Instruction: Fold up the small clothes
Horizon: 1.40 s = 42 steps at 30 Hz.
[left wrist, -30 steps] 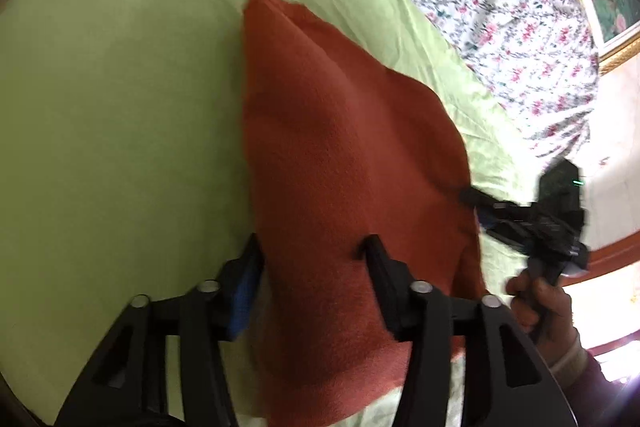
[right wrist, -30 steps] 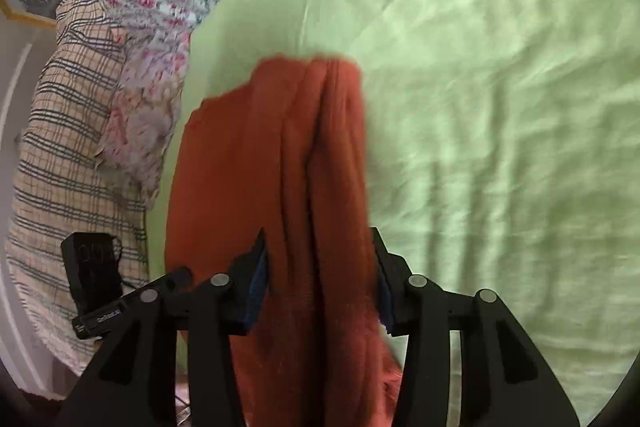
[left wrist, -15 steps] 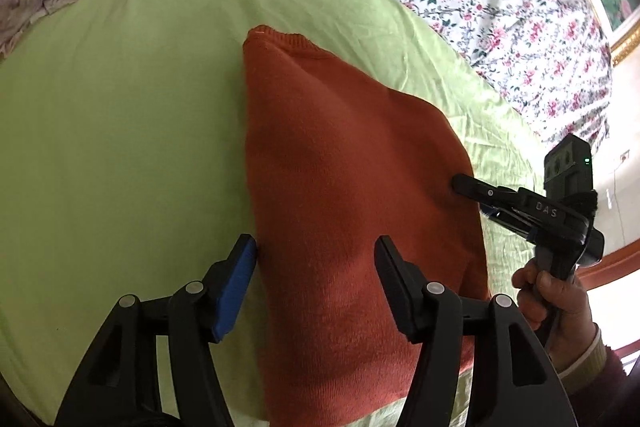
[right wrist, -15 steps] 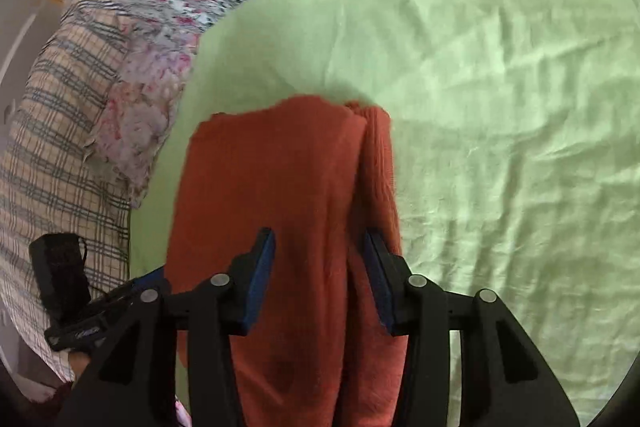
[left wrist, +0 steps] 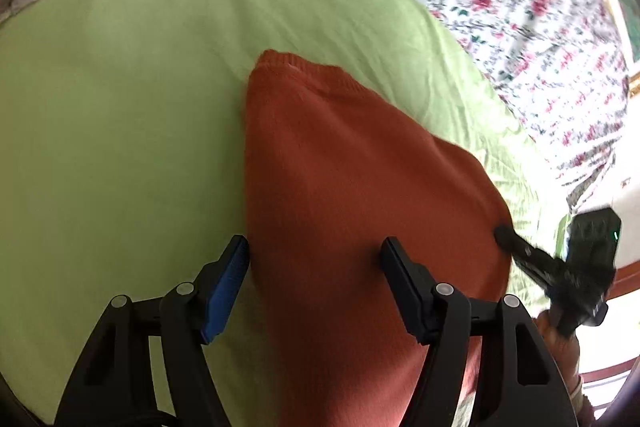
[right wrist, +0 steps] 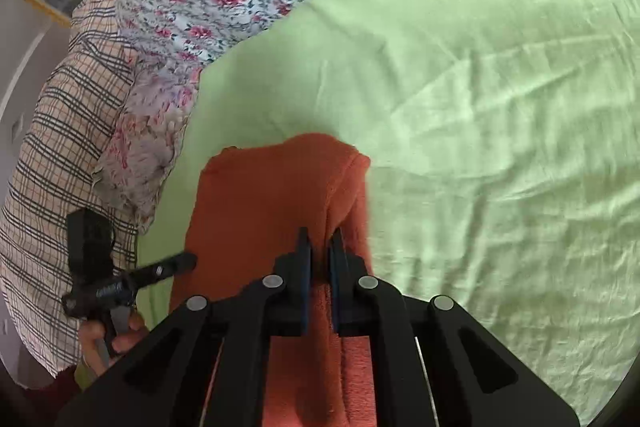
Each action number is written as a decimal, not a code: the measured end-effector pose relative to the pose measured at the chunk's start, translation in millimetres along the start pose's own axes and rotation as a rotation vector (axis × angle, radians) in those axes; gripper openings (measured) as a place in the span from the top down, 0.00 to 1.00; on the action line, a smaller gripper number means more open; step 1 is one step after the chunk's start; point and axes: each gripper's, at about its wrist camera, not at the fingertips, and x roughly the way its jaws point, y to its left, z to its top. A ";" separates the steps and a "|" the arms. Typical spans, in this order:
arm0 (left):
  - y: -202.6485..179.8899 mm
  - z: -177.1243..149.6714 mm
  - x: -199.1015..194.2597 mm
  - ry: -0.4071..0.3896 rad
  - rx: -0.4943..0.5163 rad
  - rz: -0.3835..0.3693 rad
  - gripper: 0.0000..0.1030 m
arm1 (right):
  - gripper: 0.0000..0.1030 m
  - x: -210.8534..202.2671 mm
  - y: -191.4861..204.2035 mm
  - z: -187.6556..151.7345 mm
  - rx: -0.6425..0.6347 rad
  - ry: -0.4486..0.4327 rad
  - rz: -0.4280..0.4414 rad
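Sweater (left wrist: 360,195): rust knit, folded lengthwise, on green sheet (left wrist: 120,115) by bed's near edge. Right gripper (right wrist: 320,251): just closed, pinching a sweater ridge. Left gripper (left wrist: 314,251): opening wide, straddling the knit. Advice: lift both ends level, fold across evenly.

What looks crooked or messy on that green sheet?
The orange sweater lies mostly flat, but its right edge is bunched into a raised ridge rather than lying smooth. The right claw is pinched shut on that ridge; the left claw stands open over the sweater. The green sheet is creased. Nothing looks torn or spilled.
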 end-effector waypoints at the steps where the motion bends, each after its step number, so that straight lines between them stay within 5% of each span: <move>1: 0.3 5.6 4.8 0.000 -0.001 0.013 0.36 | 0.92 -0.4 -2.5 0.4 0.005 -0.003 0.002; 3: 1.4 15.0 13.3 -0.004 -0.003 0.041 0.46 | 0.92 1.4 -4.5 2.1 0.005 0.001 0.002; 5: 2.9 23.6 20.6 -0.014 -0.002 0.066 0.72 | 0.92 5.9 -3.5 4.4 -0.020 0.011 -0.012; 7: 4.1 30.2 23.8 -0.038 0.006 0.092 0.83 | 0.92 9.5 -4.0 5.6 -0.036 0.021 -0.031; 10: 5.0 37.8 24.3 -0.068 0.020 0.125 0.86 | 0.92 17.4 -12.6 6.6 -0.030 0.039 -0.063; 16: -6.1 22.9 -13.1 -0.096 0.078 0.146 0.78 | 0.85 15.4 -17.8 2.0 0.016 0.048 -0.071; 21: -17.9 -35.5 -53.2 -0.095 0.188 0.121 0.62 | 0.78 -16.1 -12.6 -13.0 0.030 0.031 -0.061; 25: -19.4 -92.6 -73.5 -0.062 0.246 0.096 0.52 | 0.60 -44.0 -9.0 -43.1 0.029 0.030 -0.046; 30: -22.6 -149.7 -80.8 -0.004 0.286 0.076 0.43 | 0.57 -60.5 -6.2 -83.4 0.039 0.049 -0.045; 37: -33.2 -205.3 -62.6 0.033 0.440 0.183 0.38 | 0.55 -54.5 -7.0 -131.2 0.053 0.130 -0.052; 39: -31.2 -209.2 -56.5 0.020 0.444 0.201 0.38 | 0.56 -49.2 -4.0 -140.1 0.042 0.159 -0.020; 42: -29.9 -209.6 -45.5 0.018 0.439 0.214 0.38 | 0.92 -44.5 3.2 -142.9 0.008 0.173 -0.024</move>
